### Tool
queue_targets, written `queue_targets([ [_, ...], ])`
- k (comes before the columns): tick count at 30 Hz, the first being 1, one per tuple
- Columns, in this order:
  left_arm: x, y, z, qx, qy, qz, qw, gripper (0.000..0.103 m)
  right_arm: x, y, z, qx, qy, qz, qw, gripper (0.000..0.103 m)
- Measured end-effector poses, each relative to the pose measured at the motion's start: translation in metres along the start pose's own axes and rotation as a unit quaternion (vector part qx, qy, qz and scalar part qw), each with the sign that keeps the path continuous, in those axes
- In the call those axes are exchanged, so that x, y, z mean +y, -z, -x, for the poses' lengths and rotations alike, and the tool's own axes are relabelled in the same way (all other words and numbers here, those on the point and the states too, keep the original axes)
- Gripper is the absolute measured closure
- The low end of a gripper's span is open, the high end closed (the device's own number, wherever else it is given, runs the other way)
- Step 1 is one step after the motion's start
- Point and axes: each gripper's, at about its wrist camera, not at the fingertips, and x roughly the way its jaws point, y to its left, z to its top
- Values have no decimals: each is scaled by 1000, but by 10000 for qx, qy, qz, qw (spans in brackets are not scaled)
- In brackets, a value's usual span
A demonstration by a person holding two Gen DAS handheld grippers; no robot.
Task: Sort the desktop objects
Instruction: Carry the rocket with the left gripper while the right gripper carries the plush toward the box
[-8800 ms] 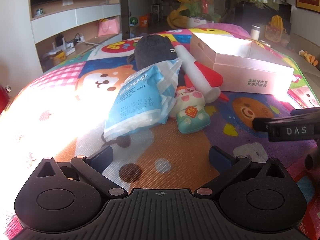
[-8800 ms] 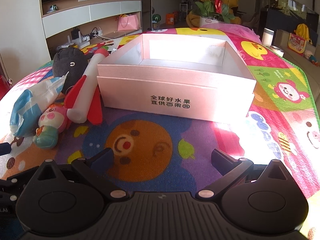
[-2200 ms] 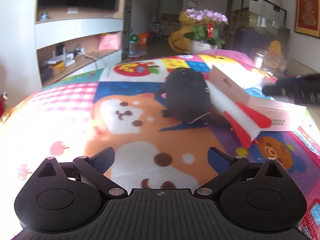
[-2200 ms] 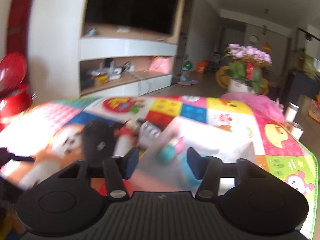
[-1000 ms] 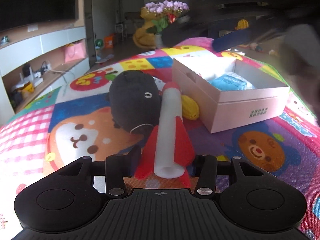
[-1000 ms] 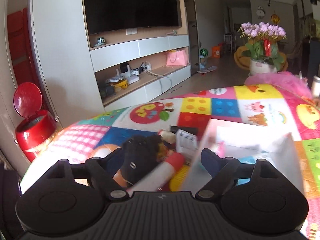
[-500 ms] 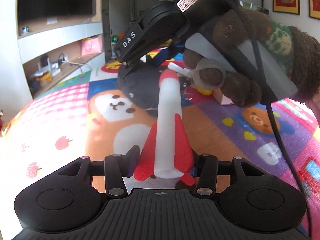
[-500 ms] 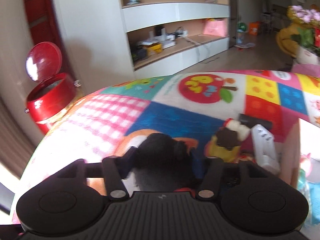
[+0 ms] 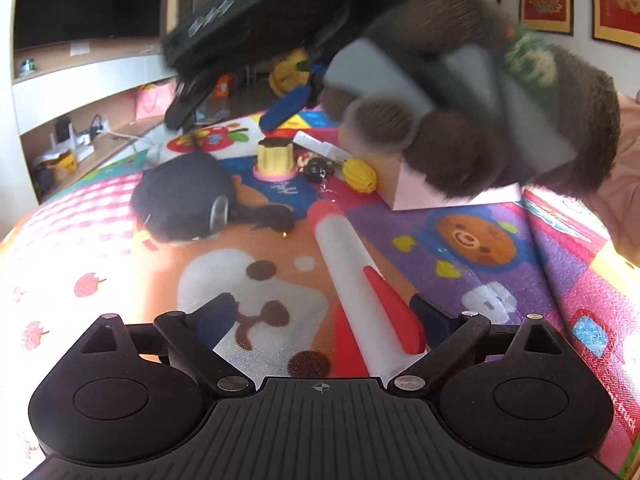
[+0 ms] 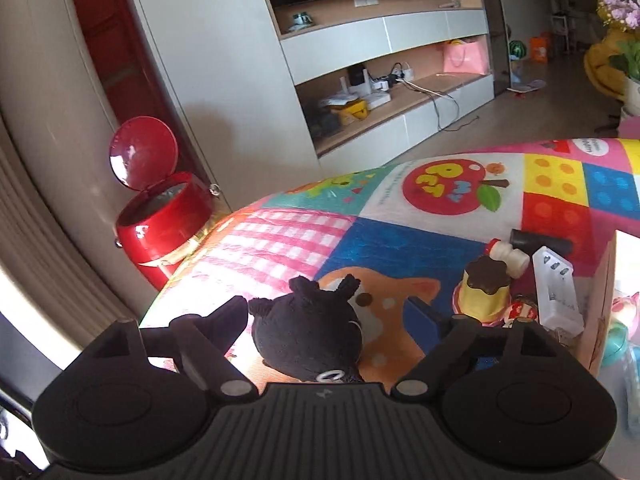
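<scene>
In the left wrist view my left gripper [image 9: 324, 314] is open, and the white foam rocket with red fins [image 9: 360, 288] lies loose on the mat between its fingers. The black plush toy [image 9: 188, 200] lies on the mat beyond it. The right gripper [image 9: 256, 104], held by a brown gloved hand [image 9: 460, 112], passes blurred overhead. In the right wrist view my right gripper [image 10: 328, 316] is open with the black plush toy [image 10: 308, 336] between its fingers, not squeezed. The pink box [image 9: 420, 194] stands at the right.
Beside the box lie a yellow pudding toy [image 10: 484, 294], a white charger [image 10: 558, 292], a small black cylinder [image 10: 540, 242] and a yellow toy [image 9: 360, 174]. The mat's left edge drops off towards a red bin [image 10: 164, 220] on the floor.
My left gripper has opened and let go of the foam rocket, which now lies on the mat. My right gripper has opened from around the black plush and lifted.
</scene>
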Motion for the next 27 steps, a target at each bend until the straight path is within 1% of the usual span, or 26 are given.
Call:
queue_targets([
  [2, -1, 1, 0, 7, -17, -25, 10000, 6, 4, 4, -17, 147, 116, -36, 9998, 15],
  [4, -2, 1, 0, 22, -30, -50, 10000, 6, 11, 7, -33, 294, 45, -7, 9996, 15],
  [5, -3, 1, 0, 30, -35, -51, 10000, 6, 16, 8, -41, 353, 42, 52, 9994, 11],
  [7, -2, 2, 0, 42, -25, -18, 10000, 6, 30, 10, -56, 379, 281, 354, 9983, 6],
  [9, 1, 2, 0, 59, -10, 63, 10000, 5, 38, 11, -69, 461, 661, 594, 9950, 6],
  [10, 2, 2, -1, 74, 3, 103, 9999, 5, 37, 11, -74, 536, 783, 606, 9936, 8],
  [11, 2, 3, 0, 86, 11, 140, 9999, 5, 34, 12, -77, 585, 822, 575, 9932, 16],
  [13, 2, 3, 0, 87, 25, 176, 9998, 5, 28, 12, -73, 578, 728, 473, 9945, 22],
  [16, 4, 3, 0, 57, 32, 219, 9997, 4, 26, 13, -44, 251, 706, 473, 9961, 23],
  [18, 10, 3, 0, 47, 21, 254, 9997, 3, 26, 15, -12, 27, 480, 434, 9979, 23],
  [20, 10, 4, 0, 47, 6, 261, 9996, 3, 24, 20, 31, -224, 237, 299, 9990, 23],
  [22, 8, 4, 1, 63, -43, 234, 9997, 3, 20, 29, 74, -527, 150, 237, 9982, 23],
  [25, 2, 2, -1, 102, -167, 119, 9997, 3, 13, 49, 133, -897, 346, 247, 9951, 23],
  [27, -4, 2, -2, 121, -249, 21, 9996, 3, 4, 69, 165, -998, 565, 199, 9932, 22],
])
